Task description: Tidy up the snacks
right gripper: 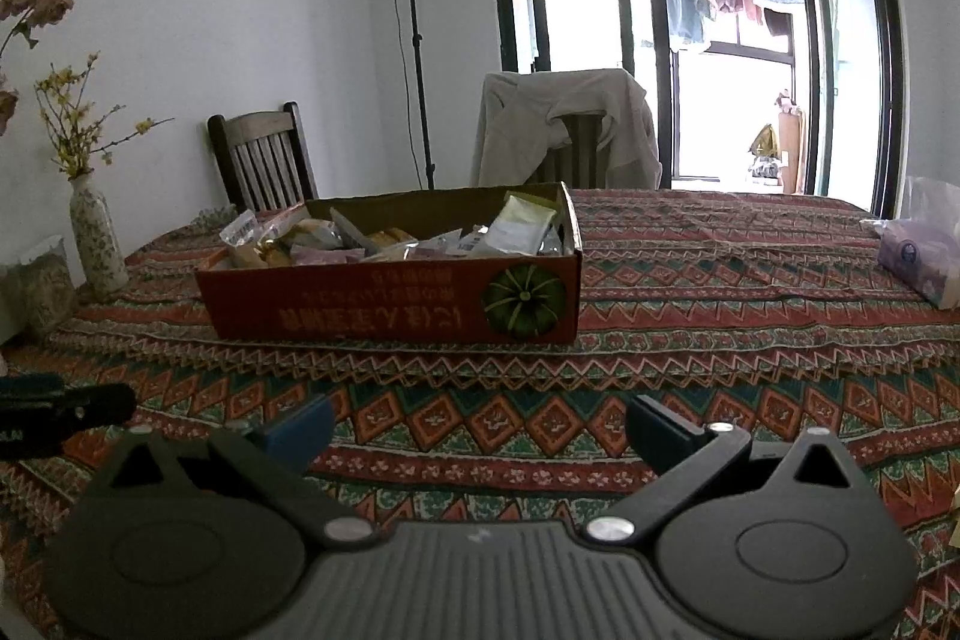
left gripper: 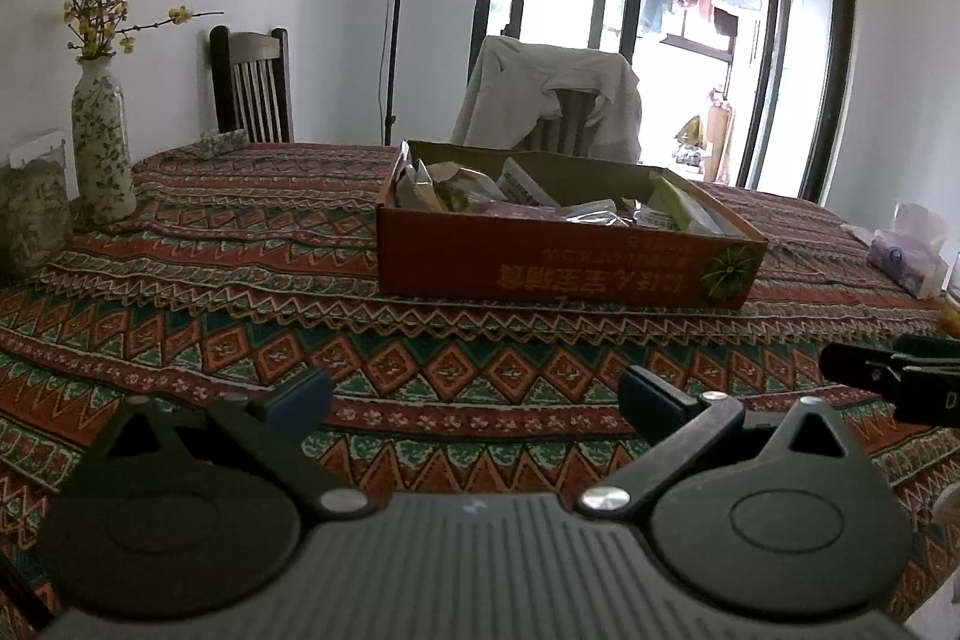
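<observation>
Crinkly foil and plastic film is what most of these snacks [right gripper: 384,238] are wrapped in, so expect them to be light, slippery and easy to crush if squeezed hard; the biscuit-looking ones on the left side are probably brittle inside. They all sit piled loosely in the shallow red cardboard box [right gripper: 390,307] in the middle of the table [right gripper: 720,280], which is covered in a patterned cloth, and from this low angle I can't really tell whether they're sorted or just heaped, so it fits a tidy-up that's about done as much as one with sorting left. The pale green pouch [right gripper: 522,220] leaning against the box's right wall stands up highest and looks like the easiest grab, best pinched by its flat sealed top edge rather than the puffy middle. Both the left gripper [left gripper: 474,400] and the right gripper [right gripper: 480,427] hover over the near side of the table, well short of the box, fingers spread wide with nothing between them. The box itself is thin card, so it'd likely flex if lifted by one wall.
</observation>
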`<state>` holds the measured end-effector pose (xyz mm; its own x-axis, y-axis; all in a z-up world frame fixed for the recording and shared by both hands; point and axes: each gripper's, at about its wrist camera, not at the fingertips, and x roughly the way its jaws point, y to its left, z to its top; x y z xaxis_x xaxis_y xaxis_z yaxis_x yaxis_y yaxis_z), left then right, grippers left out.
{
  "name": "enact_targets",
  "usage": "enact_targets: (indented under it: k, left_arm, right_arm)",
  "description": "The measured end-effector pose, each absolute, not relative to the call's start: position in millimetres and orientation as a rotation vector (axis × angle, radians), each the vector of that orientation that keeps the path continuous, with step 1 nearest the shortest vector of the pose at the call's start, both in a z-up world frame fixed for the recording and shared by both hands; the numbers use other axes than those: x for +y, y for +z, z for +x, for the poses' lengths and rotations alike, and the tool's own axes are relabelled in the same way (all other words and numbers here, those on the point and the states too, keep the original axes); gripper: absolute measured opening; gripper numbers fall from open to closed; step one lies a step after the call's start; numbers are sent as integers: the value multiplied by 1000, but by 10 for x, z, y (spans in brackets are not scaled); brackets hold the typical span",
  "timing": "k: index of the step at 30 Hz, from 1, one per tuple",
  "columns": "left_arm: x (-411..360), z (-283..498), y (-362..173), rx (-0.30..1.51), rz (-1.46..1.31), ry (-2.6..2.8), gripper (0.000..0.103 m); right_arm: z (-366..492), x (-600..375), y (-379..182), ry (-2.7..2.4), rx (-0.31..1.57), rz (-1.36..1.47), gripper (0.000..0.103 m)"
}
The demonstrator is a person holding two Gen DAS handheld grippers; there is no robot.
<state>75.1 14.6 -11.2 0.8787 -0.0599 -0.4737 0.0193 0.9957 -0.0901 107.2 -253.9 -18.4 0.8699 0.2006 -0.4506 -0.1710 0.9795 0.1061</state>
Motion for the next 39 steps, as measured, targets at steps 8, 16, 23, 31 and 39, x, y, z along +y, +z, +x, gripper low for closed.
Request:
enact_targets:
  k: [8,16,23,31,39]
  left_arm:
    - [146,754,-114,497,-83,-43,103]
    - [146,753,-116,497,-84,-46,103]
    - [149,767,-126,498,-84,-48,103]
    - [152,763,-132,497,-83,-53,103]
    - [157,756,-129,496,-83,-54,103]
  right_arm:
    - [1072,-2535,-185,194,478,63,103]
    - [1073,-2534,-185,194,479,63,103]
    - [1076,-2531,-190,195,480,62,103]
    - [1076,-2532,-189,195,480,62,103]
    - [1076,-2531,-187,195,481,61,103]
